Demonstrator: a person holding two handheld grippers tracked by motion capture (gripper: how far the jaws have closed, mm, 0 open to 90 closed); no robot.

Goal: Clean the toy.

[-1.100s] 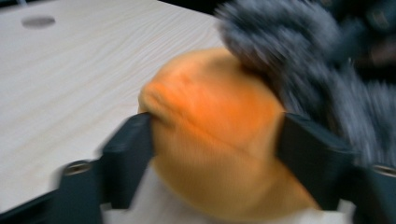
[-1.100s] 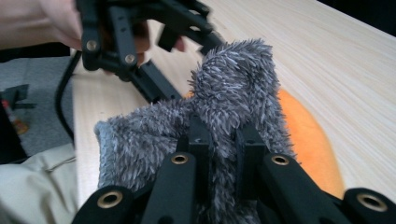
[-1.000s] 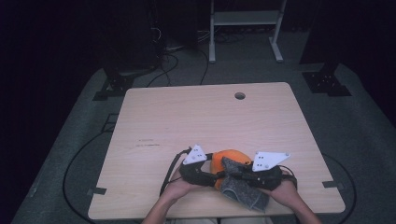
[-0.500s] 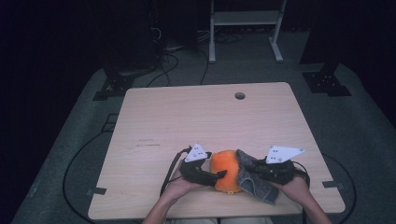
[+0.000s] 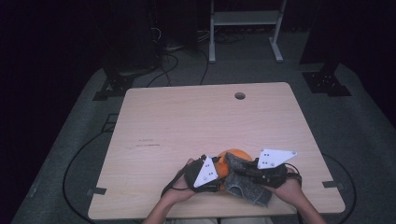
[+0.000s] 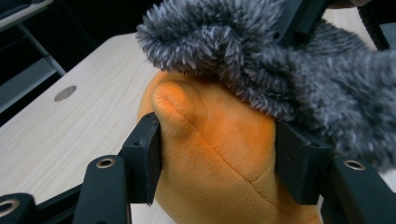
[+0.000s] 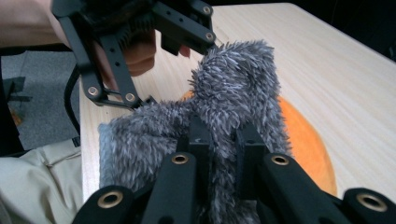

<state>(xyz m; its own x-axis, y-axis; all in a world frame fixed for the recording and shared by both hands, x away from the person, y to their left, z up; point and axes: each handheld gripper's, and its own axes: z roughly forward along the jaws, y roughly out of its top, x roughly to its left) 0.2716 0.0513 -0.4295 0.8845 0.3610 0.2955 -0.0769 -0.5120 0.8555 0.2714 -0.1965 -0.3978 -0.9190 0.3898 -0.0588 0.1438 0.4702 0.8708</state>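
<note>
An orange plush toy [image 5: 232, 156] lies near the table's front edge, partly covered by a grey fuzzy cloth [image 5: 248, 187]. My left gripper [image 5: 218, 171] comes in from the left. In the left gripper view its jaws have just been closing, and the pads [image 6: 147, 158] now press both sides of the orange plush toy [image 6: 219, 140], with the grey fuzzy cloth [image 6: 261, 60] draped over its top. My right gripper [image 7: 219, 140] is shut on a fold of the grey fuzzy cloth [image 7: 233, 88]. The orange plush toy [image 7: 306, 135] shows beneath it, and the left gripper [image 7: 182, 42] is just beyond.
The light wooden table [image 5: 187, 121] has a round cable hole [image 5: 240, 95] near its far edge. Cables and a white metal stand [image 5: 243, 18] sit on the dark floor beyond. Tape marks [image 5: 96, 191] sit near the front corners.
The left gripper has tipped, so its grey plate sits lower and closer to the orange plush. The right gripper, holding the grey cloth, has shifted slightly left toward the plush.
</note>
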